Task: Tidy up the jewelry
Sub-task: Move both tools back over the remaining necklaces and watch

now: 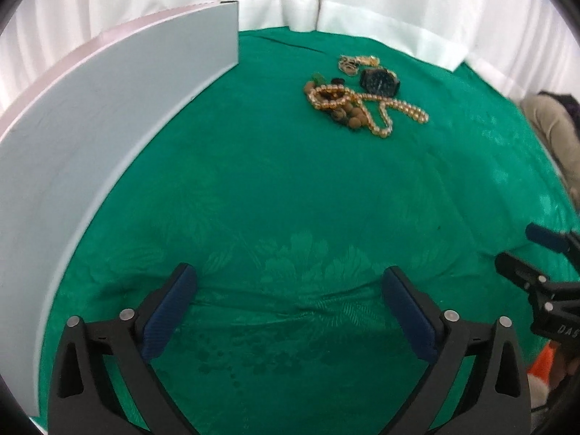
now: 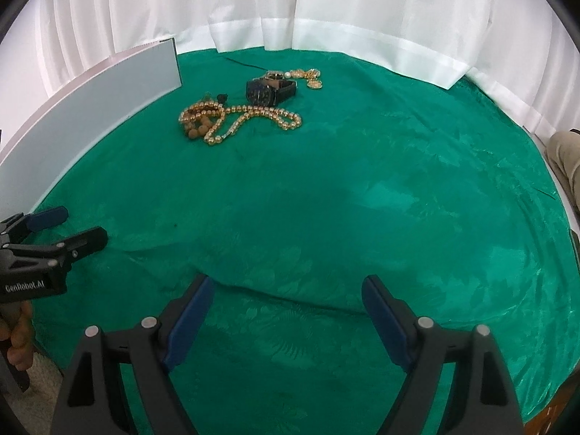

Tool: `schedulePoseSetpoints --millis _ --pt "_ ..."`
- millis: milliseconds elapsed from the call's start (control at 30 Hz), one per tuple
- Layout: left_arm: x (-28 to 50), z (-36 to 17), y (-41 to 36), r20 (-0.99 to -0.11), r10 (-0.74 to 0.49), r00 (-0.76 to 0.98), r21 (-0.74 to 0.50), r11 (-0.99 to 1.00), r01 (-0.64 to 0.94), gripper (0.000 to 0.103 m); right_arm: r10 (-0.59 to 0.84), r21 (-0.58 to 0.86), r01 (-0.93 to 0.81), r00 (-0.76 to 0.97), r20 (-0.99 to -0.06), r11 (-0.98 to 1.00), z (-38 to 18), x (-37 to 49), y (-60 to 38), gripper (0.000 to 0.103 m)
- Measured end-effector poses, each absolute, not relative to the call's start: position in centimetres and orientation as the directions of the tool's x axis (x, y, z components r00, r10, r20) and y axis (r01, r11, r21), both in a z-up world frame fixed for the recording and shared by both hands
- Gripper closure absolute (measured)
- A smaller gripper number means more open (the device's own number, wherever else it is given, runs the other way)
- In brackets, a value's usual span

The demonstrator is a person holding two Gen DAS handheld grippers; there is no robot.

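A pile of jewelry lies on the green cloth at the far middle: a gold bead necklace [image 1: 384, 108] [image 2: 253, 116], brown wooden beads [image 1: 353, 116] [image 2: 199, 130], a dark wristwatch [image 1: 378, 81] [image 2: 268, 91] and a thin gold chain [image 1: 357, 62] [image 2: 308, 76]. A pale grey box [image 1: 108, 116] [image 2: 90, 108] stands along the left. My left gripper [image 1: 290, 290] is open and empty, low over the near cloth; it also shows in the right wrist view [image 2: 72, 224]. My right gripper [image 2: 286, 297] is open and empty, seen too at the left wrist view's right edge [image 1: 522, 250].
The green patterned cloth [image 1: 272, 199] [image 2: 344, 199] covers the table and is wrinkled near the front. White curtains [image 1: 362, 0] [image 2: 326, 7] hang behind. A person's beige-clad leg [image 1: 554, 127] [image 2: 565, 152] is at the right edge.
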State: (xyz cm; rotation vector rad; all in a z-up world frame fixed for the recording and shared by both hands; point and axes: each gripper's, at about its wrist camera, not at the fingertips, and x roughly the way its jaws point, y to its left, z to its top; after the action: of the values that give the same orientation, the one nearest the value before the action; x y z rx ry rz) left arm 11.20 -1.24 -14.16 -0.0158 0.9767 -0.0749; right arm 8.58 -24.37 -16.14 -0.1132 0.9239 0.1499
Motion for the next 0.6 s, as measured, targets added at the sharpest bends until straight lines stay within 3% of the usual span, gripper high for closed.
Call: schedulePoseSetpoints --millis 600 --pt "11.36 -14.46 -1.41 -0.839 -0.055 0.541 -0.018 0.997 0.074 0.001 0.069 -0.023 -0.156 0.559 -0.826 0.988 -17.06 8.55 -24.58 0.013"
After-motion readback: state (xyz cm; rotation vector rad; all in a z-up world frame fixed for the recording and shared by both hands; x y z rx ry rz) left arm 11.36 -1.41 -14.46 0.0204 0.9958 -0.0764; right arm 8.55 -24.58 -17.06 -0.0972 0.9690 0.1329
